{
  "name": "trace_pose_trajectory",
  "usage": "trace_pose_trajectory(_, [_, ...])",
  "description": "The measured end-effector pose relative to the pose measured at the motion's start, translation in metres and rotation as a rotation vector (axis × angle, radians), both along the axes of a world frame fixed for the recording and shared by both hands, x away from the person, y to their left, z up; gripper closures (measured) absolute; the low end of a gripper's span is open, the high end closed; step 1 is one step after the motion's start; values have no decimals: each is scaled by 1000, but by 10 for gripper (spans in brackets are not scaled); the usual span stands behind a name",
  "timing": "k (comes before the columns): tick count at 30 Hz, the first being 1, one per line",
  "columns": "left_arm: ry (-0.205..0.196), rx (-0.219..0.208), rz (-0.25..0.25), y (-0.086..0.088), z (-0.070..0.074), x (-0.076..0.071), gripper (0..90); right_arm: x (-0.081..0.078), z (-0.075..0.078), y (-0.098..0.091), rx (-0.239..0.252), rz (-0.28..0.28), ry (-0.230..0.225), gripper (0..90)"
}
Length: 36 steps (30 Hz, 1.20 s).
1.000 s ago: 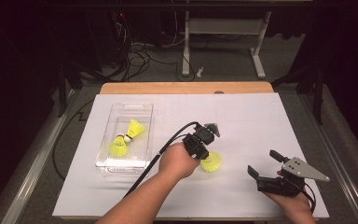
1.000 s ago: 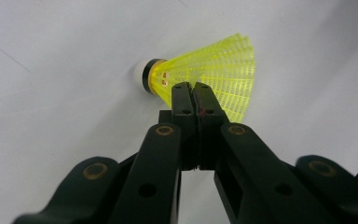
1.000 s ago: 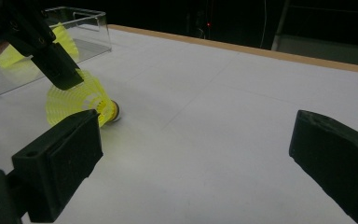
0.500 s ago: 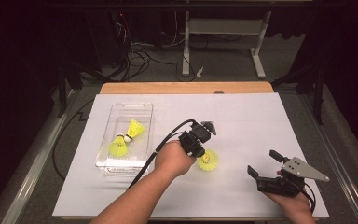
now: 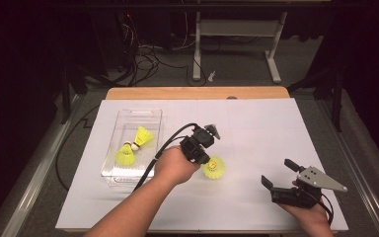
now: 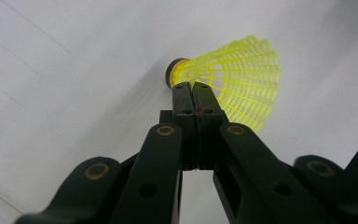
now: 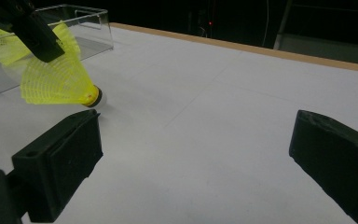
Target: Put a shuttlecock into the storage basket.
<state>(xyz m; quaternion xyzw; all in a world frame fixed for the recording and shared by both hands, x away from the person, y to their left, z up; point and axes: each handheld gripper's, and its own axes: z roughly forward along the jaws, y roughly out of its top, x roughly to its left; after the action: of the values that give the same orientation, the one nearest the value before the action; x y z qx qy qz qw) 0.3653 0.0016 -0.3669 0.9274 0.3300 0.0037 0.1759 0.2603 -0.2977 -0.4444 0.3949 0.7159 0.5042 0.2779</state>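
Yellow mesh fills our left gripper view, where we have the shuttlecock (image 6: 233, 79) pinched by its plastic skirt just behind the dark cork tip, our two black jaws pressed tight together on the netting. From the high view we see our left gripper (image 5: 203, 153) holding that shuttlecock (image 5: 214, 167) near the middle of the white table (image 5: 256, 128), just right of our left hand (image 5: 175, 165), with the cable looping back over our wrist. From the right gripper view the same shuttlecock (image 7: 58, 79) hangs tilted, cork end pointing down and to the right, and we cannot tell whether it touches the sheet beneath. To the left of it sits the clear plastic tray (image 5: 128, 118), and inside we count two more yellow shuttlecocks (image 5: 134, 146) lying close together, one nearer us and one a little farther. Over on the near right, our right gripper (image 5: 279, 180) rests low by the table's near edge with its jaws spread wide and nothing between them, the grey three-cornered plate on top, well apart from the held shuttlecock.
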Motion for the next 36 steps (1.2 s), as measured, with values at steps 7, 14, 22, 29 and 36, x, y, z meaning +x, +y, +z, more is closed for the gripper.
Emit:
trace_pose_trajectory(7, [20,-23,8,9,-1,0,900,0,0,0,4,2,0,27])
trace_pose_trajectory(14, [25,-44,4,19,2,0,900,0,-1,0,7,1,5,27])
trace_pose_trajectory(22, [33,-73,24,33,7,3,900,0,-1,1,3,1,6,27])
trace_pose_trajectory(29, [37,-77,31,40,7,3,900,1,-2,2,-4,3,9,27])
trace_pose_trajectory(36, [34,-84,27,43,9,2,900,1,-1,2,-2,4,4,27])
